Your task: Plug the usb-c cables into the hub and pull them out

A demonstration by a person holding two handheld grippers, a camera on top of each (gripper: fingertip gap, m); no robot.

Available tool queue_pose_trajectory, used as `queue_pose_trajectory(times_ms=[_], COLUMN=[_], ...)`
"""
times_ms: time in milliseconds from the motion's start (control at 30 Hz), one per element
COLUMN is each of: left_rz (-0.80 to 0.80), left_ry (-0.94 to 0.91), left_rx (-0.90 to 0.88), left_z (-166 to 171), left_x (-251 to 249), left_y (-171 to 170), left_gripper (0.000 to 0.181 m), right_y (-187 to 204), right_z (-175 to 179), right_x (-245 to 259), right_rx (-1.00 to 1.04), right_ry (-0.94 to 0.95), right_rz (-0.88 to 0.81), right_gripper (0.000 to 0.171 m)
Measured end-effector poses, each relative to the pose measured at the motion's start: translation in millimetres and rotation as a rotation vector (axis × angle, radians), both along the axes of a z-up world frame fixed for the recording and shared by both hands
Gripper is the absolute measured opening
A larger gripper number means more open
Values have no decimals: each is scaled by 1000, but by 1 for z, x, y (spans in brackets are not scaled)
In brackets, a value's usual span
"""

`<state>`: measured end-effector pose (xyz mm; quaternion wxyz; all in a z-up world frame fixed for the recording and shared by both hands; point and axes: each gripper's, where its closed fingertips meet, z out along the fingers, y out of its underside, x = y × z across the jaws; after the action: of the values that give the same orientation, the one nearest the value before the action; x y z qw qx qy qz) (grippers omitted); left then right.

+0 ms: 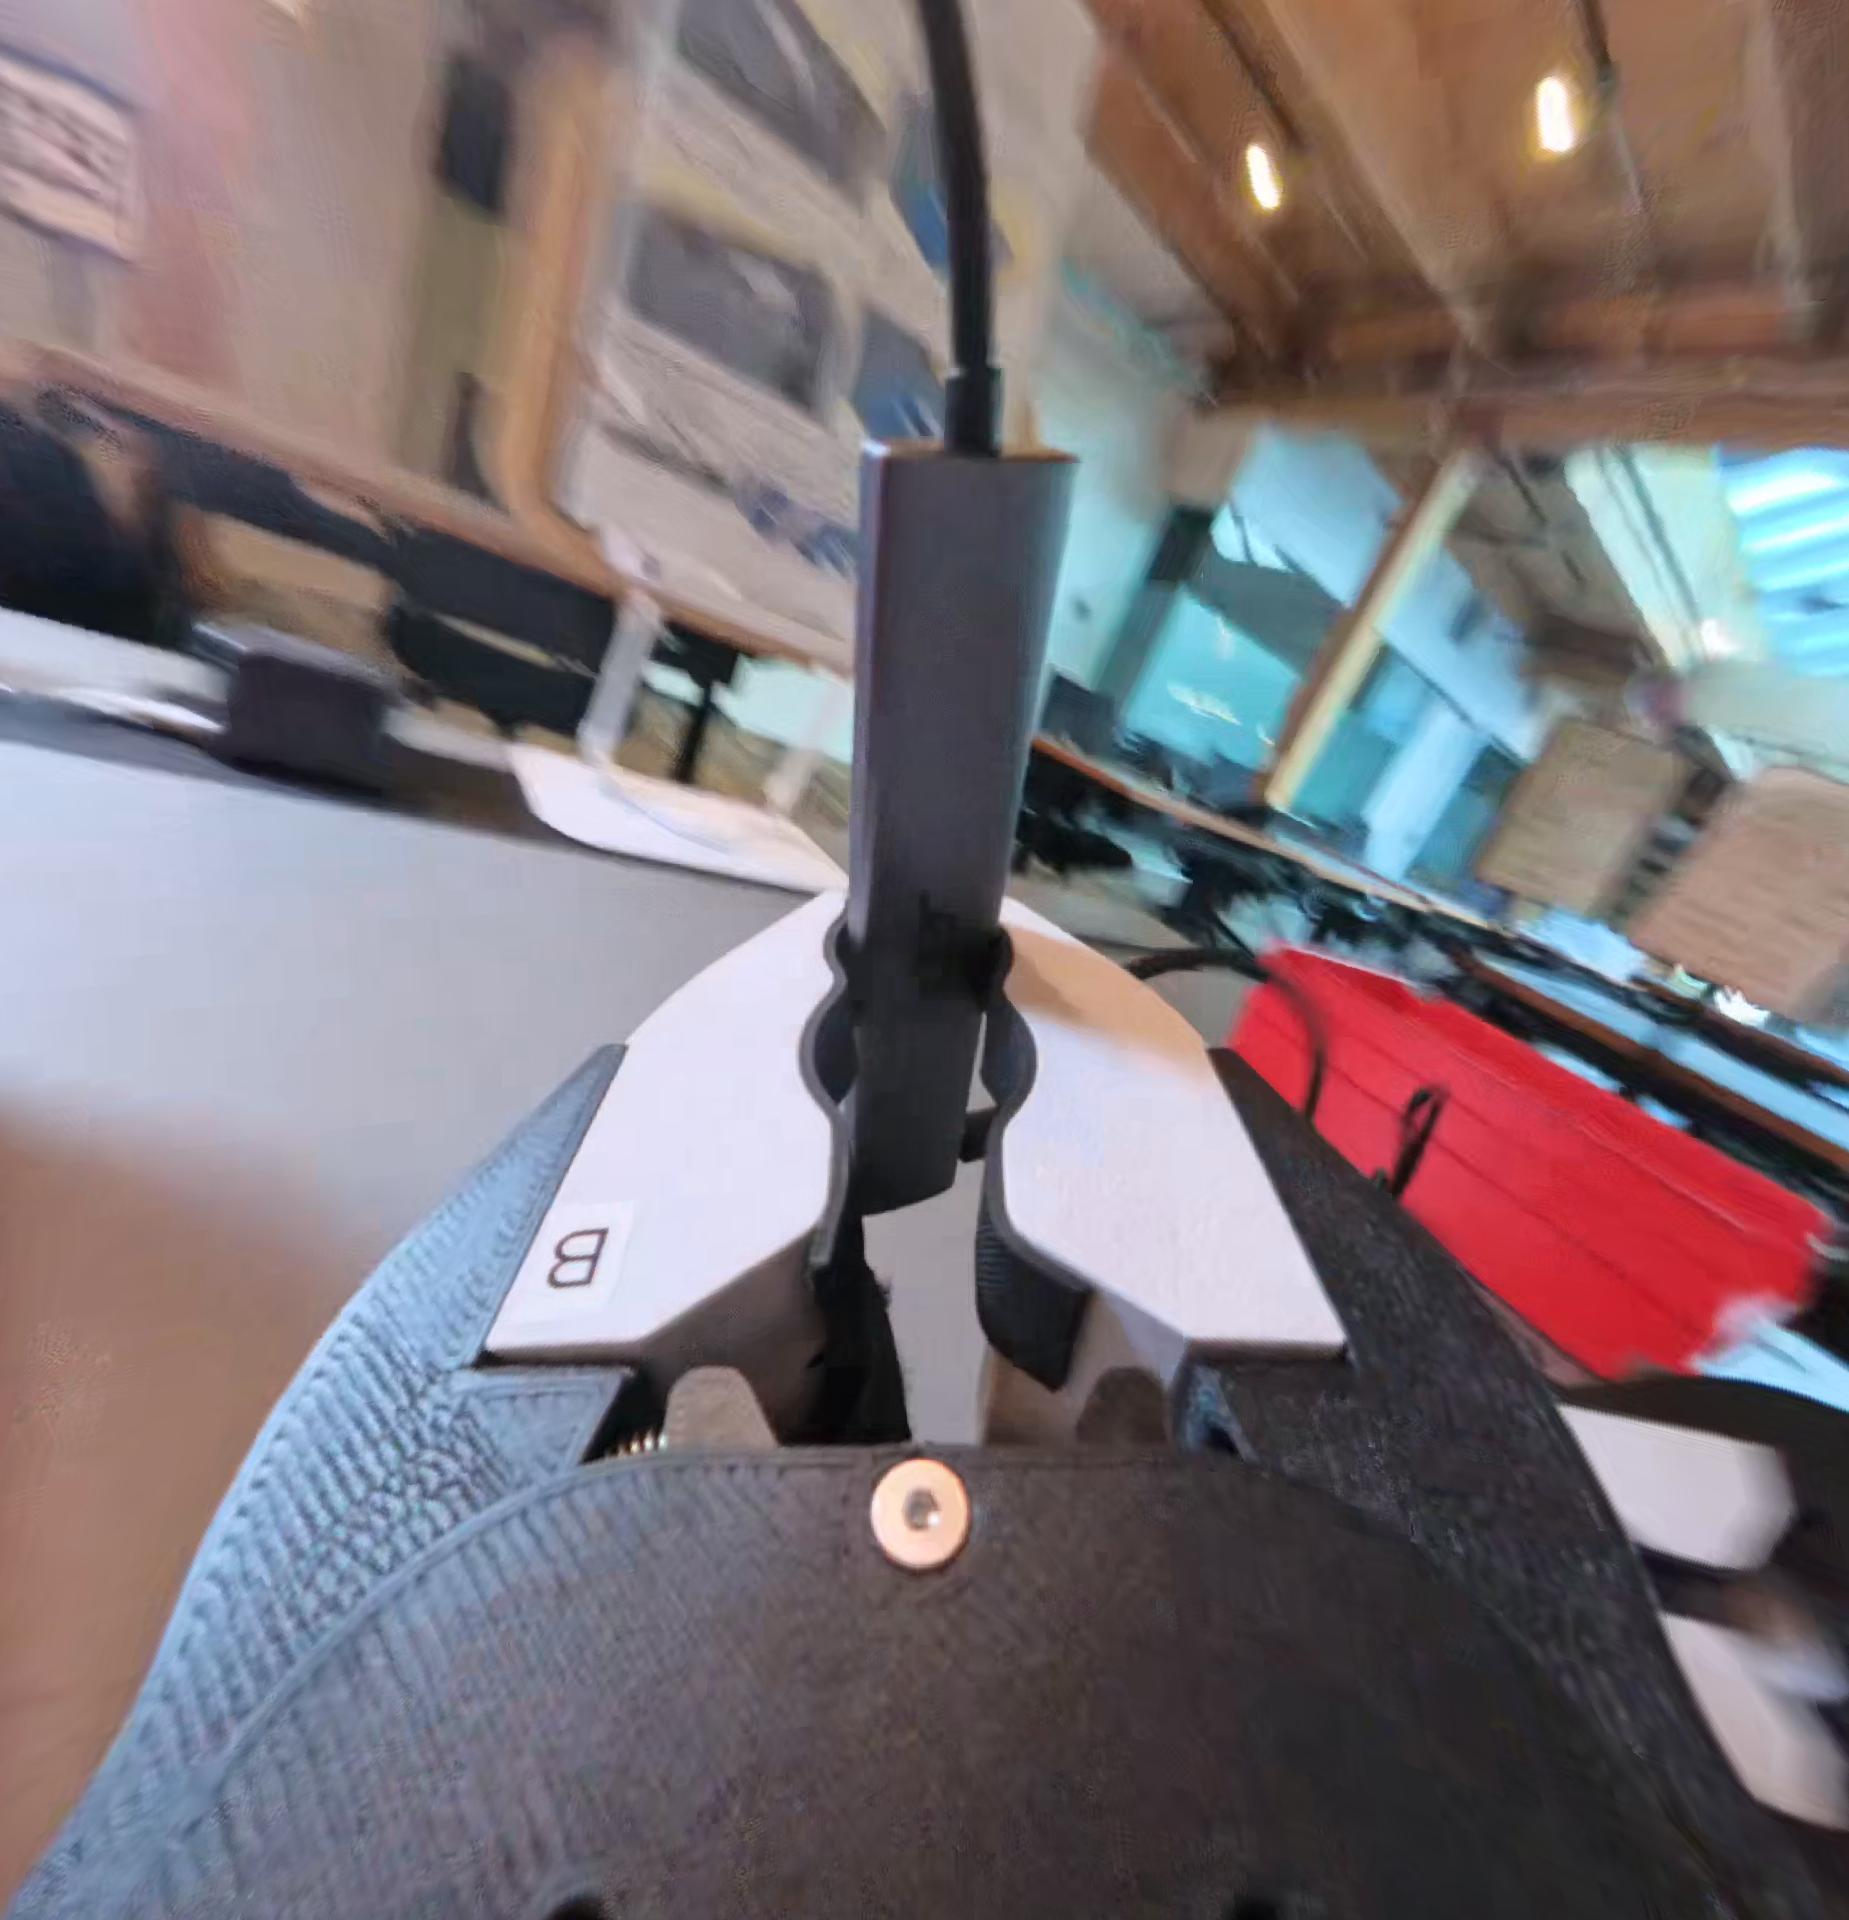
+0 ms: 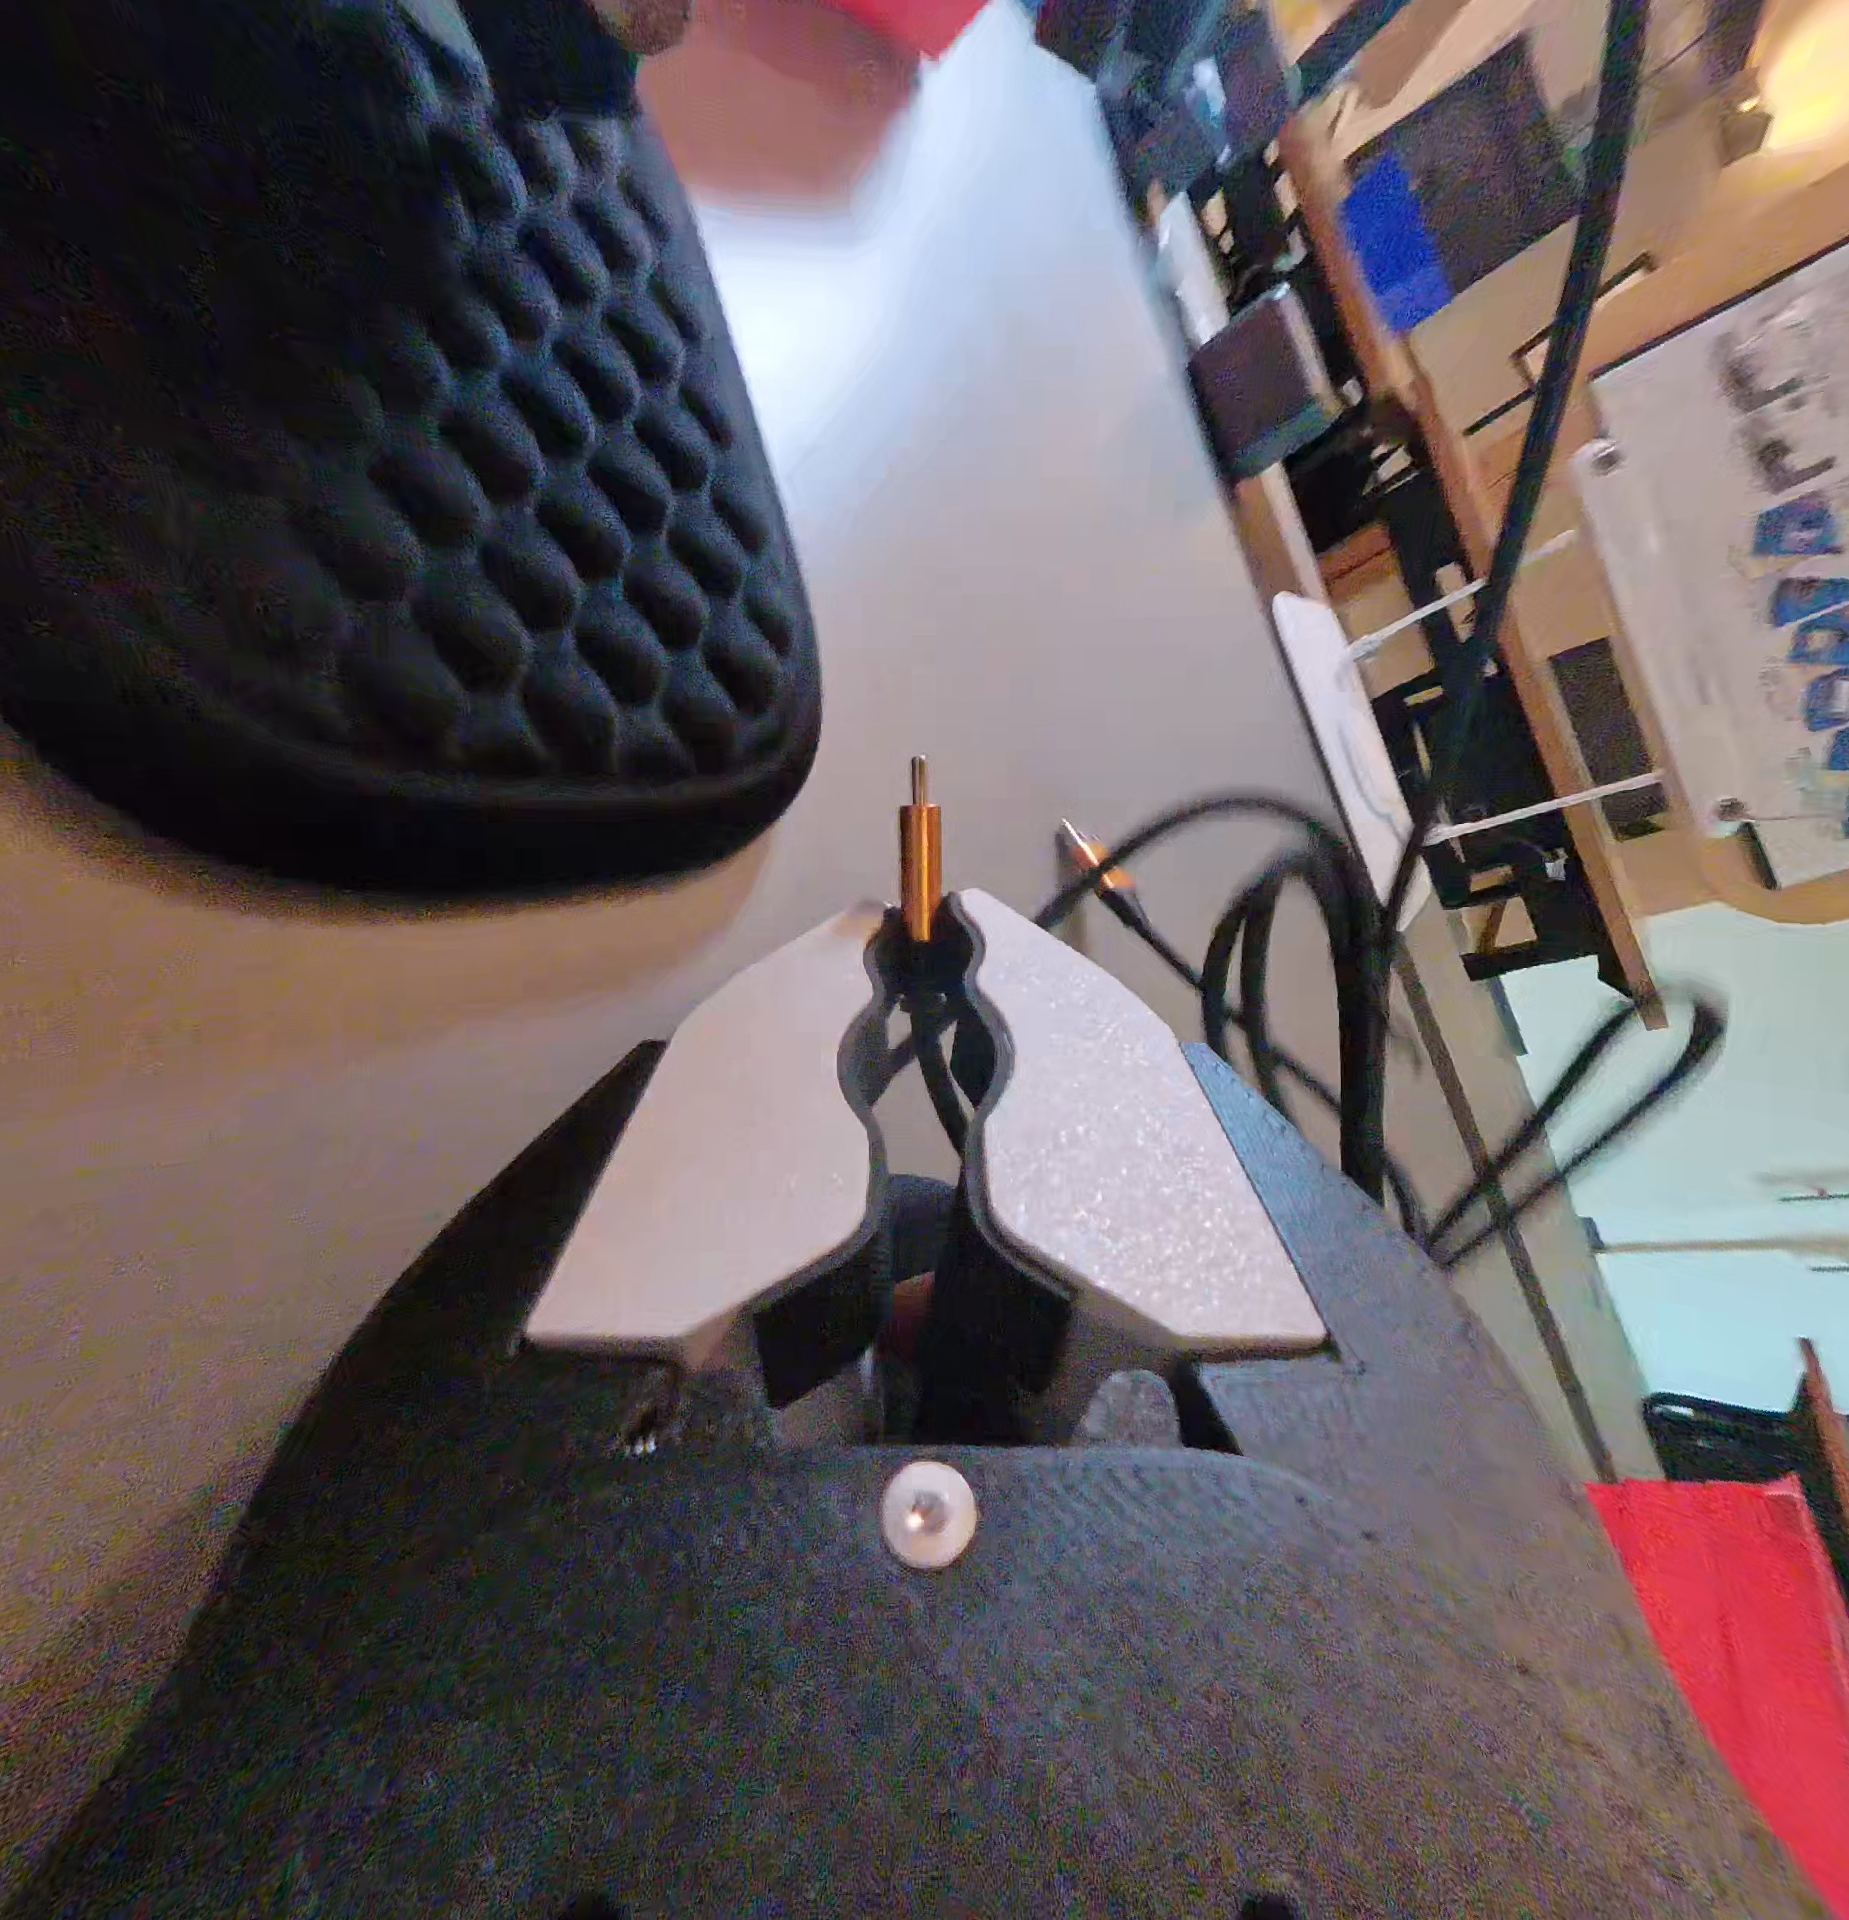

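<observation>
2 grippers: both closed on a load.
Left gripper (image 1: 915, 1039): jaws clamped on the grey hub (image 1: 946, 748), held upright; hub lead (image 1: 961, 208) exits its far end.
Right gripper (image 2: 920, 940): jaws pinched on 1 usb-c cable plug (image 2: 919, 868), tip protruding beyond the fingers.
Spare plug (image 2: 1091, 862): on the table (image 2: 1003, 499), just right of the held plug.
Black pad (image 2: 359, 416): left of the held plug.
Risk: hub ports not visible; a tilted plug would likely jam or twist in the narrow grip.
</observation>
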<state>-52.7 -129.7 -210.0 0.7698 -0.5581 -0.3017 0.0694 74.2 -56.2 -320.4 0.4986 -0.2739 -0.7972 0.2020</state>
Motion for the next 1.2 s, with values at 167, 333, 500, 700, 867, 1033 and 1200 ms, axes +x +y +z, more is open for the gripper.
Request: queue_pose_trajectory(times_ms=[167, 333, 500, 700, 867, 1033, 1200], left_rz=[-135, -162, -55, -28, -33, -36, -38], left_ry=[320, 191, 215, 258, 271, 284, 296], left_rx=[-507, -634, -814, -912, -927, -966, -960], left_z=[-20, -51, -75, -85, -88, -94, -94], left_x=[57, 40, 34, 32, 33, 33, 35], left_y=[61, 54, 51, 55, 56, 57, 57], left_gripper=[21, 21, 21, 22, 22, 22, 22], right_y=[28, 47, 57, 81, 91, 108, 137], right_z=[74, 100, 139, 180, 220, 257, 301], right_x=[-24, -3, 24, 49, 66, 75, 91], right_rx=[-540, -734, -896, -896, -974, -984, -943], right_ry=[51, 62, 121, 253, 332, 416, 521], right_rz=[-16, 59, 141, 131, 196, 223, 206], right_gripper=[7, 7, 7, 7, 7, 7, 7])
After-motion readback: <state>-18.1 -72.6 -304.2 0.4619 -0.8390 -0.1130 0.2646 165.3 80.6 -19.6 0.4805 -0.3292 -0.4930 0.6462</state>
